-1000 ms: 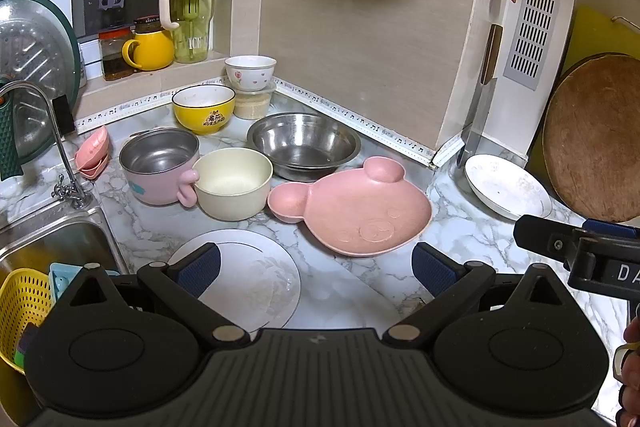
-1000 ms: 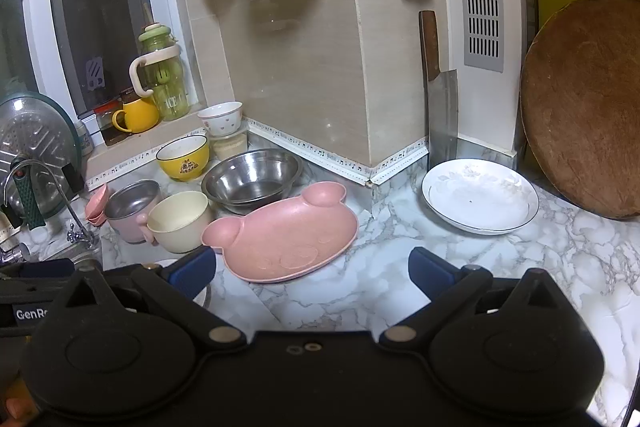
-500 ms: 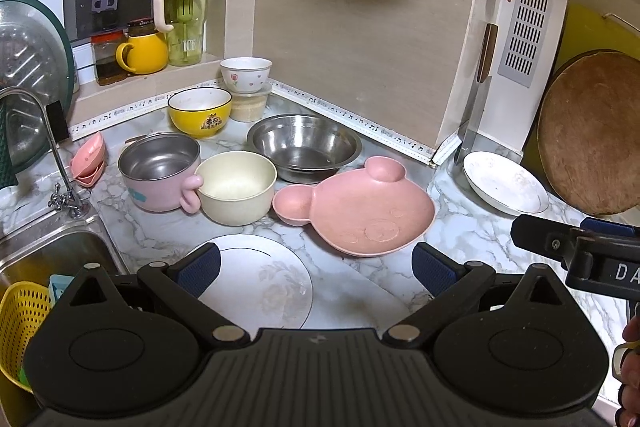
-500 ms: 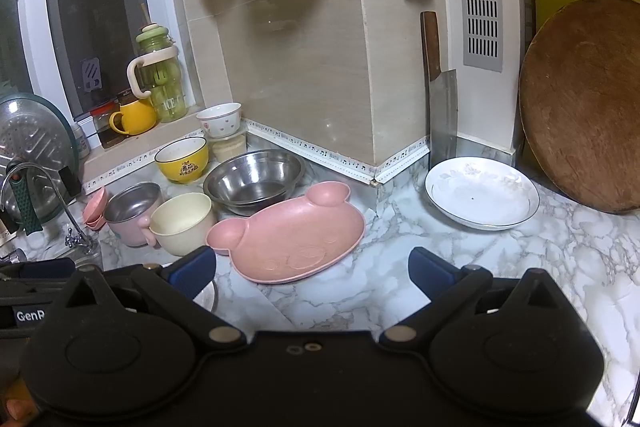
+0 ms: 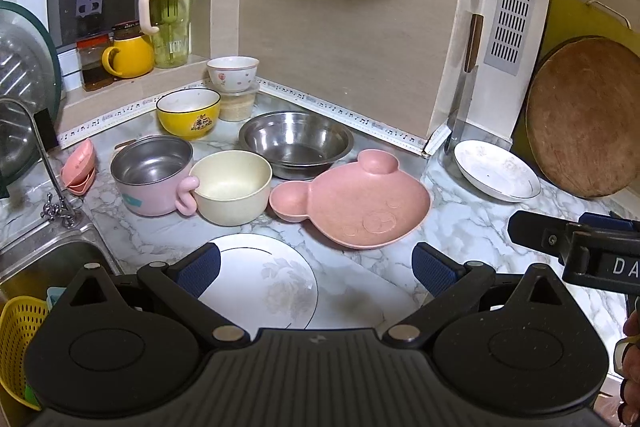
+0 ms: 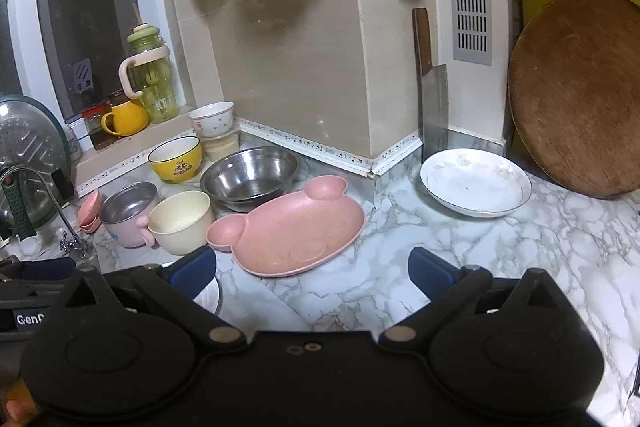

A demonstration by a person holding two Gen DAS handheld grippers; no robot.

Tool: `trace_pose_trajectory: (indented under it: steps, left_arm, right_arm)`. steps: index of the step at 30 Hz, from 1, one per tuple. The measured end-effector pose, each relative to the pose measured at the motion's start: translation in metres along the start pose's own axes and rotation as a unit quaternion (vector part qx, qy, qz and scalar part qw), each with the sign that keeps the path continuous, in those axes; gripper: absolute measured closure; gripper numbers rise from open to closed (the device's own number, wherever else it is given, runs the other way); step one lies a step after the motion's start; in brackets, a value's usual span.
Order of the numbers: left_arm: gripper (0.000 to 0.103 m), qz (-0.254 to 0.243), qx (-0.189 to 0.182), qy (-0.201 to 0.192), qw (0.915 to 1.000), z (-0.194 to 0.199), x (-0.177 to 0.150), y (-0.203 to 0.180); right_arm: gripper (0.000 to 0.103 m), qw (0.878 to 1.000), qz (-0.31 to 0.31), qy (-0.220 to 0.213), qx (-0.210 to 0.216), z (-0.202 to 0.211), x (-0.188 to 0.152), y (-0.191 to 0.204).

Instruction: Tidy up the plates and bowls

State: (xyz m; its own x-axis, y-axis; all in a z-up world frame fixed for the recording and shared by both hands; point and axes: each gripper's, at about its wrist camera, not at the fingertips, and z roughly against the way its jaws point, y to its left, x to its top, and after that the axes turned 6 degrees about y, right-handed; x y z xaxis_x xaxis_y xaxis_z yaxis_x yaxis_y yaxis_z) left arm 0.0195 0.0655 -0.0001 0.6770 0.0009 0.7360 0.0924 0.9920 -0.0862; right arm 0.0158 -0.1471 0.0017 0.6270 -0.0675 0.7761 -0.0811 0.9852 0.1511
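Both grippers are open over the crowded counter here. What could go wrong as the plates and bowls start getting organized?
The cream bowl sits against the pink pot's handle and close to the bear-shaped pink plate, so lifting one may drag a neighbour. The flat white plate under the left gripper lies flush on the marble, hard to get a finger under. The cleaver stands right behind the shallow white dish; the right gripper might knock it.

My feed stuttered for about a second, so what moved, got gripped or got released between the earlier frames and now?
Only a small camera drift: the left gripper has eased right and forward, so the flowered white plate sits more squarely between its fingers. Nothing was gripped or released; both it and the right gripper stay open and empty. The pink bear plate, bowls and white dish have not moved.
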Motion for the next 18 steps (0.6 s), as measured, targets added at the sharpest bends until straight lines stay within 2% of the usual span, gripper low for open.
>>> trace_pose_trajectory:
  steps: [9, 13, 18]
  left_arm:
    - [0.001, 0.007, 0.004, 0.005, 1.0000, -0.026, 0.018, -0.019]
    - [0.001, -0.007, 0.013, -0.001, 0.9999, -0.042, 0.034, -0.040]
    - [0.001, -0.014, 0.003, 0.003, 0.9999, -0.068, 0.052, -0.068]
  right_arm:
    - [0.001, 1.000, 0.005, 0.001, 0.004, -0.015, 0.013, -0.018]
    - [0.001, 1.000, 0.000, 0.007, -0.013, -0.029, 0.026, -0.040]
    - [0.001, 0.999, -0.005, 0.012, -0.038, -0.048, 0.039, -0.074]
